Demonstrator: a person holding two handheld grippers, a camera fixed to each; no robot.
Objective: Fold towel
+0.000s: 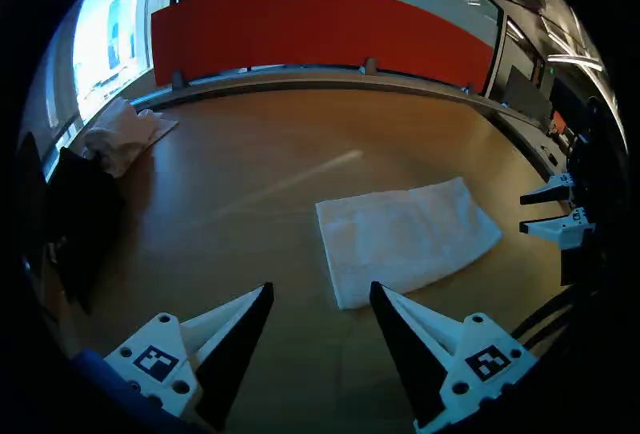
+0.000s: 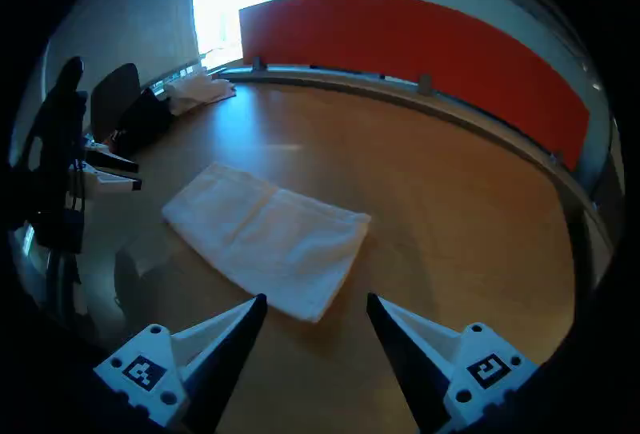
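Note:
A white towel (image 1: 408, 238) lies folded into a flat rectangle on the wooden table (image 1: 264, 162). In the left gripper view my left gripper (image 1: 320, 294) hovers open just in front of the towel's near corner, holding nothing. My right gripper (image 1: 522, 213) stands open past the towel's right end. In the right gripper view the same towel (image 2: 268, 238) lies slantwise, its near corner just ahead of my open right gripper (image 2: 316, 302). My left gripper (image 2: 138, 177) is open by the towel's left end. Neither gripper touches the towel.
A loose pile of white cloths (image 1: 120, 134) (image 2: 196, 89) sits at the table's far corner near the window. A red partition (image 1: 320, 30) (image 2: 416, 50) runs along the far edge. Dark objects (image 1: 76, 210) (image 2: 132, 114) stand beside the table on the pile's side.

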